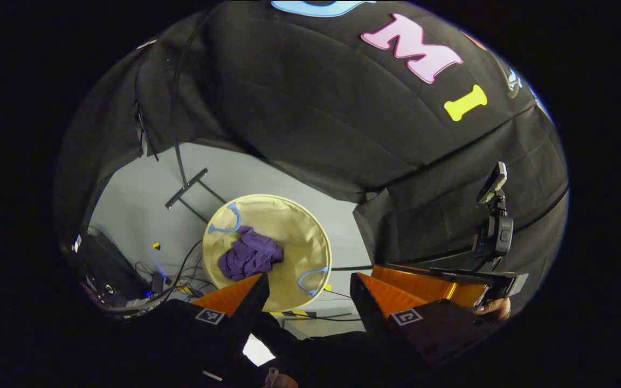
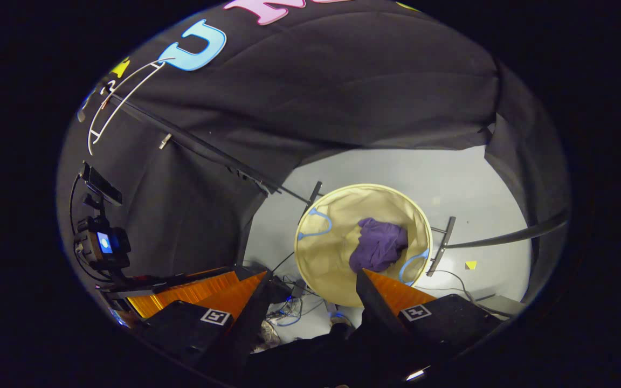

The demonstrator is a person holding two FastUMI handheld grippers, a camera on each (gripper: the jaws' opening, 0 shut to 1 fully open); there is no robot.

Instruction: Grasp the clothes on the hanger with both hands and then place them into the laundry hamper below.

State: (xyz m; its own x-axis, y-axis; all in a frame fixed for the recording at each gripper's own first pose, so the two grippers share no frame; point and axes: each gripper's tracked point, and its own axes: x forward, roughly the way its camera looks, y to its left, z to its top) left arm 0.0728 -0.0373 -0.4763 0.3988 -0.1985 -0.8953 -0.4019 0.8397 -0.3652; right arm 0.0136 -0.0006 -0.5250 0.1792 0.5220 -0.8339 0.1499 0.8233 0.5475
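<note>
Left gripper view shows the left gripper (image 1: 309,288) with its fingers spread apart and nothing between them, and the right gripper view shows the right gripper (image 2: 313,285) likewise released. Below both, the purple clothes (image 1: 250,257) lie bunched inside the cream hamper (image 1: 310,231), which stands on the grey floor (image 1: 143,205). The bare white hanger (image 2: 122,102) hangs on its rail. The job looks done; a careless downward swing could knock the light hamper over.
</note>
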